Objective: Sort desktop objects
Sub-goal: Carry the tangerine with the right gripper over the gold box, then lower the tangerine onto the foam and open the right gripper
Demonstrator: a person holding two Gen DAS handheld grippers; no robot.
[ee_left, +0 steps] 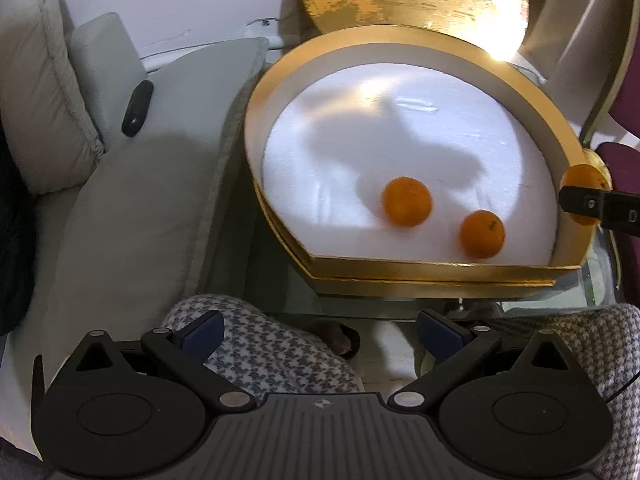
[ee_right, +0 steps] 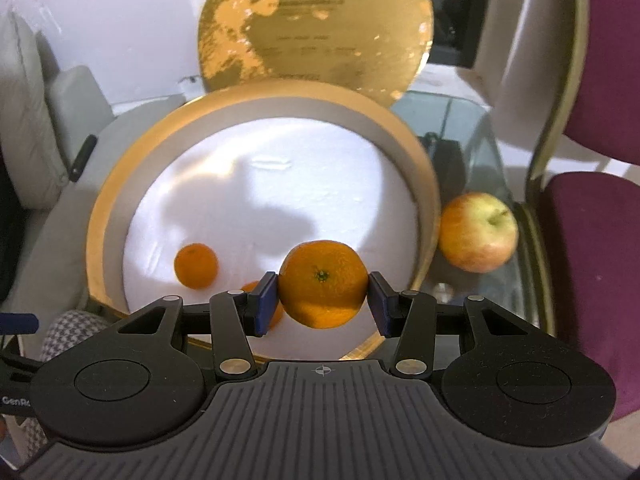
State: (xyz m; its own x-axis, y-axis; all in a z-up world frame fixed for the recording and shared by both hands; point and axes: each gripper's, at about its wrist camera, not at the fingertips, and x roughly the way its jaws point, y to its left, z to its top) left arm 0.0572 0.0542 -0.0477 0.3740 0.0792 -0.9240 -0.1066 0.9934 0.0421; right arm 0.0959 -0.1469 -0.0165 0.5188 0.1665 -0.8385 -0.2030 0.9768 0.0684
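Above round gold box (ee_right: 256, 100) | right tongs (ee_right: 323, 300) pinch dimpled tangerine (ee_right: 322, 284)

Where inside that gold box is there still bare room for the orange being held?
The white floor of the gold box is bare across its far half, up to the lid. The near edge is crowded: two oranges lie there. Outside, an apple touches the right wall.
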